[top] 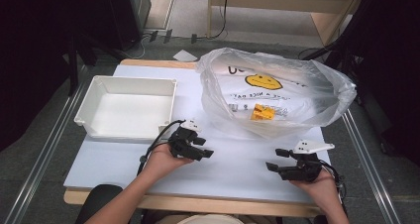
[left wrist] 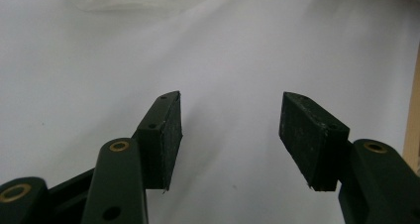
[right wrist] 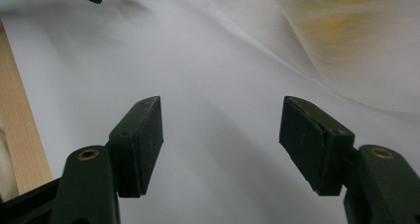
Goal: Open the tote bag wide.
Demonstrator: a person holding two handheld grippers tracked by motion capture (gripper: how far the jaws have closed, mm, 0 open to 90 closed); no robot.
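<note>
A clear plastic bag (top: 277, 87) with a yellow smiley print lies open at the back right of the white table (top: 237, 159); a small yellow item (top: 262, 112) sits inside it. My left gripper (top: 205, 147) rests low over the table in front of the white bin (top: 126, 107), open and empty, pointing right. My right gripper (top: 276, 159) hovers near the front right, open and empty, pointing left. In the left gripper view the left gripper (left wrist: 230, 135) has only bare table between its jaws. The right gripper (right wrist: 220, 144) is spread the same way, with the bag (right wrist: 346, 40) at upper right.
The empty white bin stands at the back left of the table. The table's wooden front edge (top: 198, 201) runs below both hands. Metal rails (top: 47, 149) flank the table, and cables and a wooden frame (top: 287, 3) lie on the floor behind.
</note>
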